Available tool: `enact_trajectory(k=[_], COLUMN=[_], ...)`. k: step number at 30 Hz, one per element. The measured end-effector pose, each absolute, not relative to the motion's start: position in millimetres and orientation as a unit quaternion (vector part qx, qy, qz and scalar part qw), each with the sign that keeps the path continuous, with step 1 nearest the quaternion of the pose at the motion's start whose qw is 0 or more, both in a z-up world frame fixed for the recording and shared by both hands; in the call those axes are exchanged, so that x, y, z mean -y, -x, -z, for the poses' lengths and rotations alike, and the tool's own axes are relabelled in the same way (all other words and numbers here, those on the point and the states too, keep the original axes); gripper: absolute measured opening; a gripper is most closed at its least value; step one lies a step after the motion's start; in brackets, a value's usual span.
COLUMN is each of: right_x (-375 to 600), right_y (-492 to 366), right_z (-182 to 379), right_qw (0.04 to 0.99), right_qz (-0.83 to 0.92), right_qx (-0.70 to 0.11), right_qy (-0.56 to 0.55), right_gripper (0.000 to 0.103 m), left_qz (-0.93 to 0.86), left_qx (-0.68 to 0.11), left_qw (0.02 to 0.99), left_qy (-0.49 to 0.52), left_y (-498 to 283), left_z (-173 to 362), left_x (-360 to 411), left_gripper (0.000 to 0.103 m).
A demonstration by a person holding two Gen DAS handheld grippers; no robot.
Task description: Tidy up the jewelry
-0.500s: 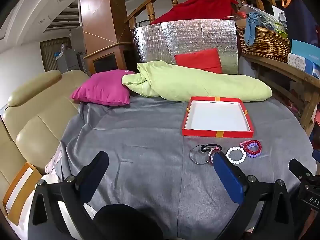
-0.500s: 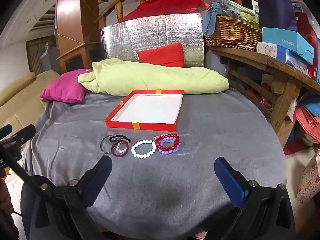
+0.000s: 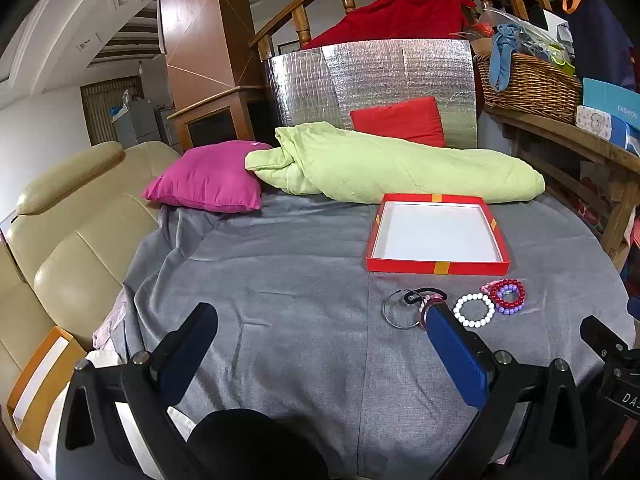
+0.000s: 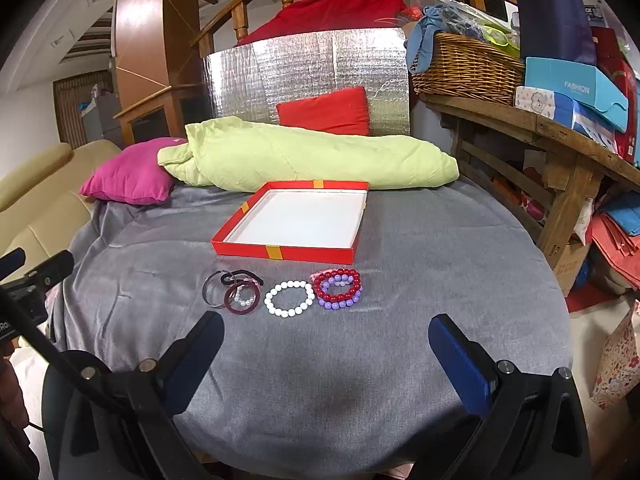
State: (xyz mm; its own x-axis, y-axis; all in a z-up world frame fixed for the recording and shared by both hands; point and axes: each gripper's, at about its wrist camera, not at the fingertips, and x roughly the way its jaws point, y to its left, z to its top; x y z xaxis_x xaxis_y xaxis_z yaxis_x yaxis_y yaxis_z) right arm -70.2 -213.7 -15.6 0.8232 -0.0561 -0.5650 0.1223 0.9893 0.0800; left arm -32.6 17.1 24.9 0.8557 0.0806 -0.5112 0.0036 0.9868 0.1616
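Observation:
A shallow red box [image 4: 280, 252] with a white inside [image 3: 438, 267] lies on the grey cloth. In front of it lies a row of bracelets: thin dark and silver bangles [image 4: 230, 290] [image 3: 400, 312], a white bead bracelet [image 4: 289, 298] [image 3: 474, 310], and red and purple bead bracelets [image 4: 339, 289] [image 3: 508, 297]. My left gripper [image 3: 320, 316] is open and empty, left of the bracelets; its right finger hides part of the bangles. My right gripper [image 4: 326, 328] is open and empty, just short of the bracelets.
A green quilt [image 4: 304, 158], a pink cushion [image 3: 208, 176], a red cushion and a silver foil panel [image 4: 308, 72] lie behind the box. A beige sofa [image 3: 68, 240] stands left. A wooden shelf with a wicker basket [image 4: 464, 68] and boxes stands right.

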Motion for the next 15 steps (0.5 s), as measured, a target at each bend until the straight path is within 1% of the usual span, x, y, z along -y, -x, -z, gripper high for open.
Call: enact_trajectory(k=[15], right_x=[213.7], right_y=[67.6], right_z=[17.4], right_qw=[0.95], right_qz=[0.049], right_qx=[-0.302], right_qy=[-0.056], right_gripper=[0.103], left_qz=[-0.02], left_qx=[-0.267], left_qw=[0.96], left_qy=[-0.08], left_y=[32.7], left_z=[-24.7], left_x=[-17.8], left_gripper=[0.103])
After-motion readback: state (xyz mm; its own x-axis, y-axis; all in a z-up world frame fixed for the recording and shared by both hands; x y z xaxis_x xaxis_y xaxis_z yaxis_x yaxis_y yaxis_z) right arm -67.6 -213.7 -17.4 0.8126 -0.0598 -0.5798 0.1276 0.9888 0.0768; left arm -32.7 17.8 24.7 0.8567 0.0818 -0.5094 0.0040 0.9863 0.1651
